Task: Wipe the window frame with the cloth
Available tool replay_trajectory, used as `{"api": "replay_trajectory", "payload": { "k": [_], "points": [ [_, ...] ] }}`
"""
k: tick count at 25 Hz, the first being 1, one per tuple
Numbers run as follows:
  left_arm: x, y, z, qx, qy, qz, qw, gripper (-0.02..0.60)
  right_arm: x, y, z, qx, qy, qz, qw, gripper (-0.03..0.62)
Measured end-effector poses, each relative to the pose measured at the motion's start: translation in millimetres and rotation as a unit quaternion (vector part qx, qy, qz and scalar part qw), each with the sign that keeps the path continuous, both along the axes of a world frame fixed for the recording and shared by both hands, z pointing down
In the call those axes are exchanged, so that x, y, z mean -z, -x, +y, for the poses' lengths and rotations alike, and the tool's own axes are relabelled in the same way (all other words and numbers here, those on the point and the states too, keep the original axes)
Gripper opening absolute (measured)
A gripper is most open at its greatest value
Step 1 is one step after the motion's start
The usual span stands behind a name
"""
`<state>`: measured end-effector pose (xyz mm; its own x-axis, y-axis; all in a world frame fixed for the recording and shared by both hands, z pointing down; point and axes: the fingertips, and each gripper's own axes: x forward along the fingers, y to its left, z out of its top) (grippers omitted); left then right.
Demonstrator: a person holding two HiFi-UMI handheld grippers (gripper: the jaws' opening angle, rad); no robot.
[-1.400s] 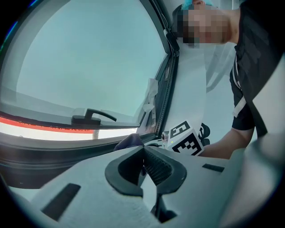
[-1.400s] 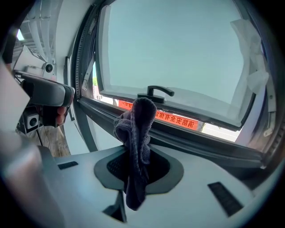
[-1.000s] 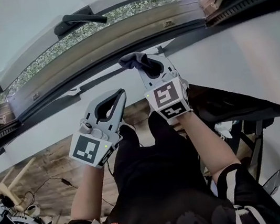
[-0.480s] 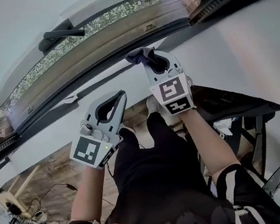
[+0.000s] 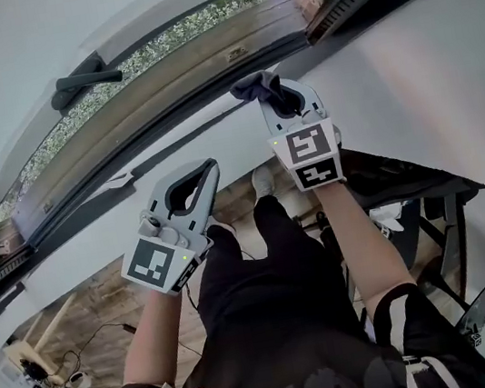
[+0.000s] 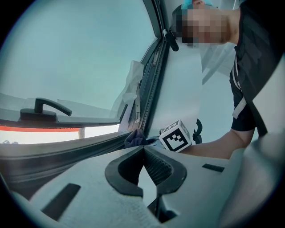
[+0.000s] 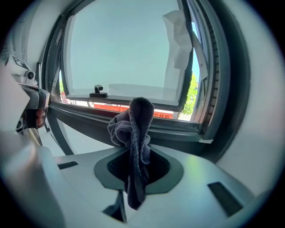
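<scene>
Dark-railed open window frame [image 7: 80, 119] faces the right gripper [image 7: 136, 150], clamped mid-bunch on a soft, light, floppy dark grey cloth [image 7: 140, 116], likely a secure hold; left gripper [image 6: 143, 151] closed, empty.

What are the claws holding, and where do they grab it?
The right claw pinches the cloth near its middle: a bunch sticks out ahead, a tail hangs behind. The left claw is shut, holding nothing.

Wooden floor [image 5: 77, 304] below — a thin dark cable [image 5: 109, 329] lies across it.
</scene>
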<state>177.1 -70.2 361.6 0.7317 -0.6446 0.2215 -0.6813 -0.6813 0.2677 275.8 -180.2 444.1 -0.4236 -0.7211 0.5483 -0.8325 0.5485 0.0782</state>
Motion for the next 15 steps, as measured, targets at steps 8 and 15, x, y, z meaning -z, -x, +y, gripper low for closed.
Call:
{"api": "replay_trajectory", "payload": {
  "k": [8,15],
  "points": [
    [-2.4,-21.6,-10.1,-0.015,0.012,0.001,0.9998,0.02,-2.7,-34.9,-16.2,-0.032,-0.001,0.0,0.999,0.061],
    [-5.8,-34.7,-18.4,-0.026,0.01,-0.002,0.9996,0.02,-4.6,-63.3,-27.7,-0.063,0.0,-0.001,0.998,0.061]
  ]
}}
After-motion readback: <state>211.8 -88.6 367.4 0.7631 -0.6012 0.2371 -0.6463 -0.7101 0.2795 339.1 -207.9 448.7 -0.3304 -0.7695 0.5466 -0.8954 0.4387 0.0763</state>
